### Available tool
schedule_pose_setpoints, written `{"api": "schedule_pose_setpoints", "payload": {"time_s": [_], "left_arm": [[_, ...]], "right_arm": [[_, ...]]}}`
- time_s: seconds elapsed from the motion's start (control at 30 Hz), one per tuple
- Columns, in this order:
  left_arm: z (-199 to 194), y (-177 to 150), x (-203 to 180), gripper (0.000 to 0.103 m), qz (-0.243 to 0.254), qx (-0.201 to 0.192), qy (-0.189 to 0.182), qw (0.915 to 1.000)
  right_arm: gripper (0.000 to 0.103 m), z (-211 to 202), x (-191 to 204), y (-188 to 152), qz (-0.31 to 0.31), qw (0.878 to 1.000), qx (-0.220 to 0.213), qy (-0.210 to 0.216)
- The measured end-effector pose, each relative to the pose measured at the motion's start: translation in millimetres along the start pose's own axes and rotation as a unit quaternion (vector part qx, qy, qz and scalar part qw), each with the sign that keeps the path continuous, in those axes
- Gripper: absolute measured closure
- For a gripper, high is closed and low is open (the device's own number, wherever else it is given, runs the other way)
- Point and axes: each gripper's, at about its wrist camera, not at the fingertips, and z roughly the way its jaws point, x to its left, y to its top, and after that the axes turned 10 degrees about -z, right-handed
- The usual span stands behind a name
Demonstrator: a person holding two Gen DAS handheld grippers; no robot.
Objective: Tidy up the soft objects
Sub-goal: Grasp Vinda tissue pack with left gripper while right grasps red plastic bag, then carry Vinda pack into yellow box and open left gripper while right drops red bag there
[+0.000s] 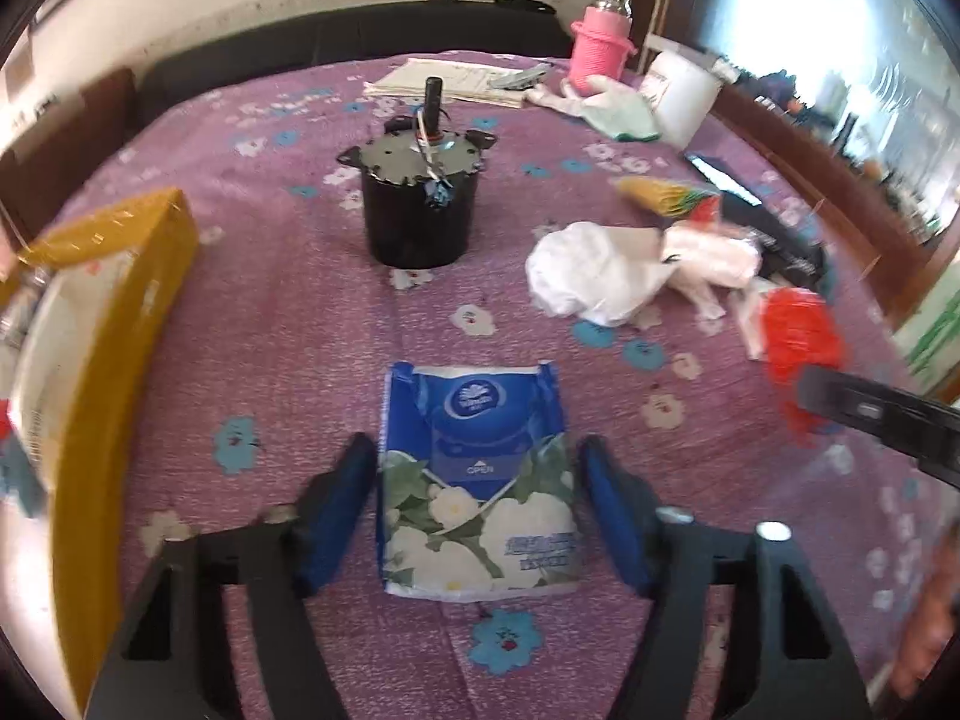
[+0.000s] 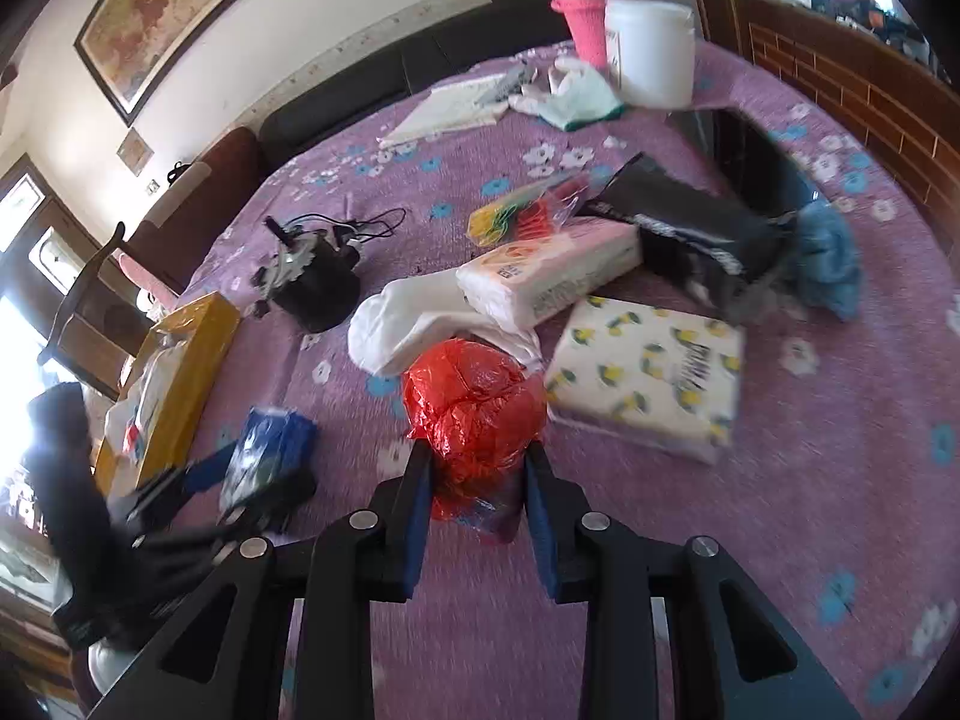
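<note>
A blue tissue pack (image 1: pixel 474 480) with white flowers lies on the purple flowered bedspread (image 1: pixel 270 330). My left gripper (image 1: pixel 475 441) straddles it, its blue pads set against both long sides of the pack. In the right wrist view that pack (image 2: pixel 270 450) sits at the left between the same fingers. My right gripper (image 2: pixel 477 447) is shut on the lower part of a crumpled red plastic bag (image 2: pixel 474 402), which bulges above its fingers. That red bag (image 1: pixel 798 336) shows at the right edge of the left wrist view.
A yellow box (image 1: pixel 108 300) lies at the left. A black pot (image 1: pixel 420 204) stands mid-bed. Behind the red bag lie a white bag (image 2: pixel 408 324), a pink tissue pack (image 2: pixel 552 276), a lemon-print pack (image 2: pixel 648 384), a black bag (image 2: pixel 690 228) and a blue cloth (image 2: pixel 828 264).
</note>
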Motion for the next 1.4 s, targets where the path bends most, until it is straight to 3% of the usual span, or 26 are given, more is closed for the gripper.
{"api": "schedule_pose_setpoints", "payload": {"time_s": [0.13,0.23,0.27,0.37,0.5,0.67,0.87,1.1,1.4], "left_arm": [[-2.2,1.2,6.2,0.053,-0.012,0.001,-0.016,0.9998],[-13.0,-0.1,20.2,0.053,-0.049,0.012,-0.055,0.9972],[-25.0,-1.1,26.6,0.053,-0.064,0.005,-0.077,0.9950],[-59.8,-3.1,36.8,0.053,-0.076,-0.028,-0.098,0.9919],[-107.6,-3.9,74.7,0.053,-0.109,-0.069,-0.109,0.9857],[-143.6,-8.5,148.6,0.052,-0.151,-0.102,-0.044,0.9822],[-145.6,-15.4,233.9,0.052,-0.206,-0.090,0.043,0.9735],[-127.5,-15.3,288.3,0.052,-0.231,-0.066,0.071,0.9682],[-113.6,-8.7,312.5,0.049,-0.239,-0.044,0.084,0.9664]], "right_arm": [[0.072,-21.6,6.0,-9.8,-0.018,1.000,-0.011,-0.008],[0.072,-33.8,11.8,-12.6,-0.030,0.999,-0.018,-0.009],[0.072,-38.0,15.4,-12.8,-0.034,0.999,-0.021,-0.008],[0.072,-44.3,27.7,-12.4,-0.048,0.998,-0.027,-0.002],[0.072,-43.0,57.2,-9.5,-0.072,0.997,-0.028,0.019],[0.072,-28.7,106.3,-2.4,-0.110,0.992,-0.022,0.056],[0.071,5.0,180.6,4.2,-0.166,0.981,0.003,0.099],[0.071,44.2,259.9,4.6,-0.224,0.965,0.037,0.133],[0.071,106.4,325.6,3.6,-0.269,0.944,0.103,0.159]]}}
